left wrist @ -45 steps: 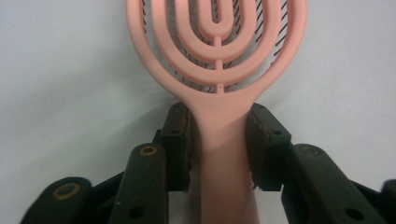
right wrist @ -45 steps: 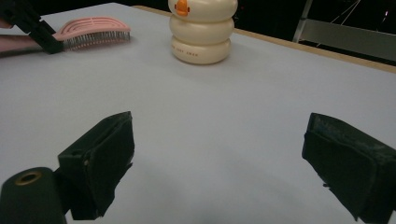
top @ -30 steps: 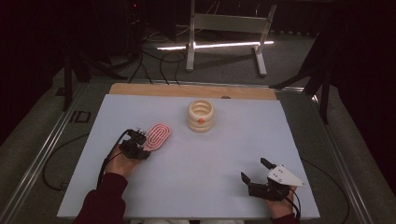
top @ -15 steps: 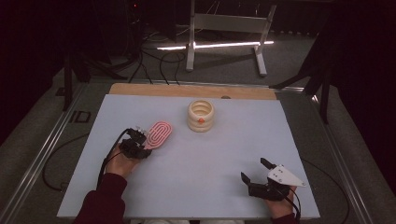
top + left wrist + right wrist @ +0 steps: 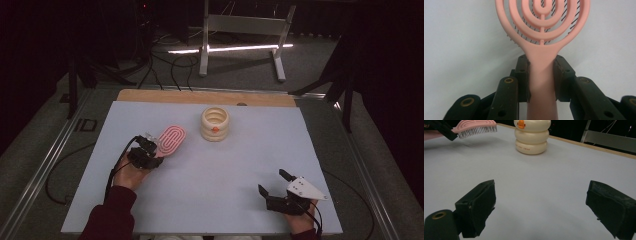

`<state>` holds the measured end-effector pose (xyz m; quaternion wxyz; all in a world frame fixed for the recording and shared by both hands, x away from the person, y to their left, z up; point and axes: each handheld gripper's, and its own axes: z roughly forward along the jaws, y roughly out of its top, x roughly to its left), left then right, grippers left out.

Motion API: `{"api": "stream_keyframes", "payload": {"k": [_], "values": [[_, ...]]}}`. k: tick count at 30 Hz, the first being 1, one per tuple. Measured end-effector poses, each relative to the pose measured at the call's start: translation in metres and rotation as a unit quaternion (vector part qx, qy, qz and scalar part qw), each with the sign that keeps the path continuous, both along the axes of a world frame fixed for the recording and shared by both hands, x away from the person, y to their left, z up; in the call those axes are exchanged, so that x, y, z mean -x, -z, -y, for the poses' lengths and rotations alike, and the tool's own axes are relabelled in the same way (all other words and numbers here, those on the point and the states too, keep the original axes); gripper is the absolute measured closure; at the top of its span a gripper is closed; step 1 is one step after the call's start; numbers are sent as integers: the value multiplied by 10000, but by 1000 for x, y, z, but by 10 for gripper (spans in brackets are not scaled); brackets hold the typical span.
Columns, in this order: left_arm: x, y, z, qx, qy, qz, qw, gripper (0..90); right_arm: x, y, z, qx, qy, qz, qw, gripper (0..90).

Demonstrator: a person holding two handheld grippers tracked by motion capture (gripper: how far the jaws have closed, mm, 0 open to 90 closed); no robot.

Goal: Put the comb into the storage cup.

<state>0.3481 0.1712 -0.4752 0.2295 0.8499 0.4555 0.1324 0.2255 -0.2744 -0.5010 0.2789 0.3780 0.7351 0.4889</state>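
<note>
A pink vented hairbrush (image 5: 171,140) hangs just above the table's left half, bristles down (image 5: 476,126). My left gripper (image 5: 151,148) is shut on its handle, and both pads press the handle's sides (image 5: 541,75) below the ringed head (image 5: 541,30). A cream ringed holder (image 5: 215,124) with an orange duck face (image 5: 531,137) stands upright at the table's far middle, just right of the brush and apart from it. Near the front right edge my right gripper (image 5: 272,187) rests open, its jaws wide apart (image 5: 544,207) with bare table between them.
A pale sheet (image 5: 225,165) covers the table, with a wooden strip (image 5: 200,96) along its far edge. Metal rails run down both sides. Beyond the table stand a metal frame (image 5: 240,30) and loose cables on the floor. A black cable (image 5: 117,167) trails from the left gripper.
The left gripper and the brush have edged slightly away from the person. The right gripper has kept still.
</note>
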Motion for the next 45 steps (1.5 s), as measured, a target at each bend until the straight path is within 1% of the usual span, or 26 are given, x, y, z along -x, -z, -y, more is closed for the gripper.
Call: {"api": "stream_keyframes", "payload": {"k": [8,12,15,17,21,24,28,30,31,33,39,40,45], "values": [[1,-7,1,67,-5,180,9998,700,0,0,0,-10,-9,-15,10000,88],[2,-10,0,140,-31,269,9995,700,0,1,0,-37,-25,-27,10000,88],[3,-12,1,171,-27,345,9993,700,-1,0,0,-12,-18,-21,10000,88],[4,-14,1,195,-35,418,9989,699,-1,0,1,-60,2,-30,10000,88],[5,-15,-1,249,-45,492,9985,700,-4,1,4,-175,10,-87,9998,87],[5,-16,-1,275,-42,524,9982,700,-5,1,4,-203,3,-119,9997,87],[6,-19,-2,386,-24,681,9969,700,-6,0,2,-214,-79,-171,9996,86],[6,-19,-2,410,-29,701,9967,700,-7,-1,1,-204,-98,-167,9996,84],[8,-21,-2,485,28,804,9956,700,-10,-5,-1,-159,-204,-147,9996,81],[9,-22,-2,485,37,835,9953,700,-11,-7,-1,-170,-209,-140,9995,81],[12,-25,-1,555,120,997,9934,700,-19,-19,-3,-198,-313,-56,9993,81],[13,-25,-1,572,116,1023,9930,700,-21,-20,-3,-237,-330,-54,9992,81],[15,-26,1,653,174,1156,9910,699,-28,-26,-5,-247,-397,-18,9989,81]]}}
